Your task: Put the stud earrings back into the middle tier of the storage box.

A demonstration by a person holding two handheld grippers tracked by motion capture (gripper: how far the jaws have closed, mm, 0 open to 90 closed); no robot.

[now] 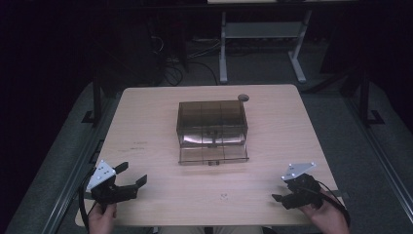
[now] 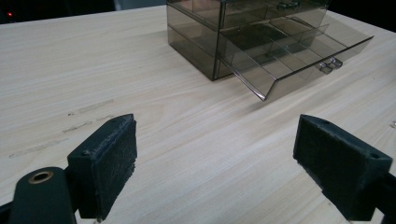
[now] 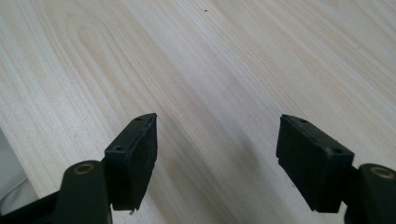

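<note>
both grippers – left gripper [image 1: 134, 174], right gripper [image 1: 278, 197] – held agape and empty, well short of the drawer box [image 1: 212, 122]; its open lower drawer [image 1: 213, 155] could be knocked askew by a careless approach.

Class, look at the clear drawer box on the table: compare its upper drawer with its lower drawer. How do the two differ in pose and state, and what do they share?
The lower drawer is pulled out toward the person, while the upper drawer sits pushed into the box. The lower drawer's divided compartments lie open to view from above; the upper drawer's stay under the box's top. Both are smoky clear plastic with a small front handle.
</note>
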